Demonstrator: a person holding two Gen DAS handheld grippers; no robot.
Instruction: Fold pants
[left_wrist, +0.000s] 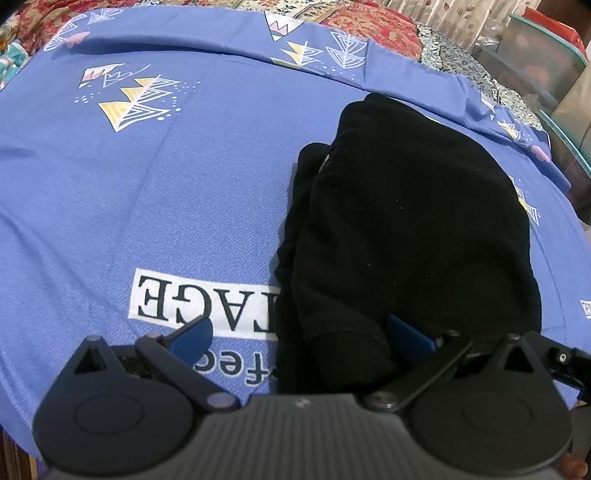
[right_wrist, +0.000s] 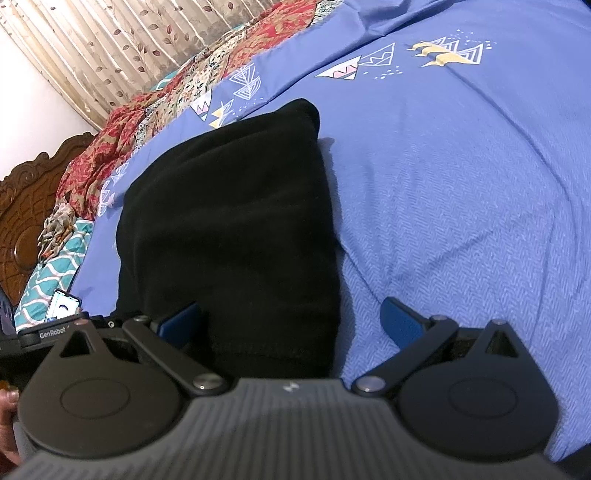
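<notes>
Left wrist view is showing the black pants (left_wrist: 406, 229) lying folded in a bundle on the blue bedsheet (left_wrist: 147, 192). Both the left gripper (left_wrist: 295, 336) and the right gripper (right_wrist: 291, 321) are standing spread wide, straddling the pants' near edge.

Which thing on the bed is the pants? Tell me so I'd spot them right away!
Find the big blue bedsheet with little triangle drawings. Lying on it is a folded black pants bundle, just in front of both open grippers, the left gripper and the right gripper. It is the only plain black thing there.
</notes>
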